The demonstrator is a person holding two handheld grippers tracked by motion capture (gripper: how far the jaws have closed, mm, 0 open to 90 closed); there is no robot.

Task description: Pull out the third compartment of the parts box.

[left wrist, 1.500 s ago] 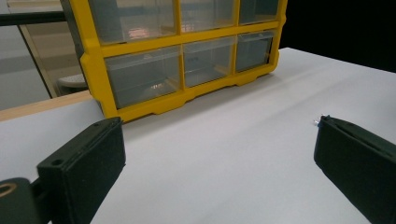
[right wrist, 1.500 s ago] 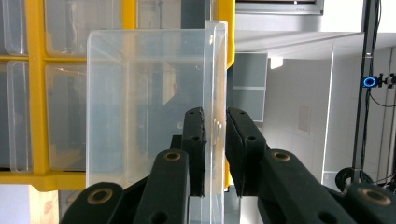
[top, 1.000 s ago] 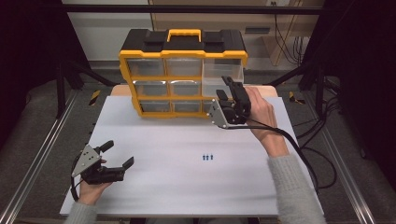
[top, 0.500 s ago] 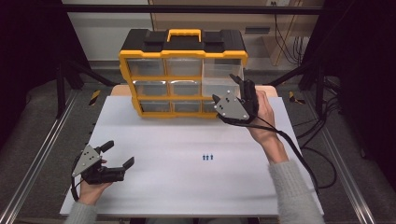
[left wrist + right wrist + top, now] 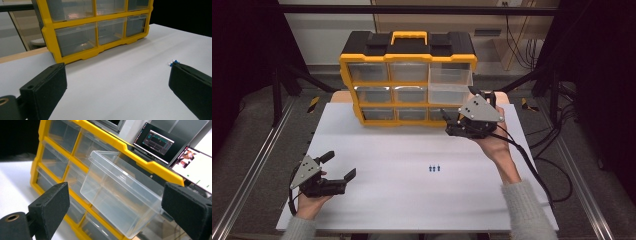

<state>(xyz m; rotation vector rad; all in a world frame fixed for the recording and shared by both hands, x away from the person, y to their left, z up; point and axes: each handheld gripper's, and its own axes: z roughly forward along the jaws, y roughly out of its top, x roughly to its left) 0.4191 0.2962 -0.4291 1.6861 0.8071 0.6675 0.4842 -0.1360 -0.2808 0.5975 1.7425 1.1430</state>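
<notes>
With the clear drawer [image 5: 120, 195] pulled out of the yellow organizer [image 5: 407, 82], the right gripper [image 5: 451, 119], its jaws just opened and empty, should next fetch the small blue parts [image 5: 435, 168]; the left gripper [image 5: 339, 167] rests open.

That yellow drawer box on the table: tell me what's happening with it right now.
A person works at the white table with a gripper in each hand. The right gripper sits by the yellow organizer, whose top right clear drawer stands pulled partway out. Its jaws have just been opening and stand wide, pressing on nothing; the drawer shows beyond them, apart from both. The left gripper rests open at the near left corner. A few small blue parts lie loose mid-table.
</notes>
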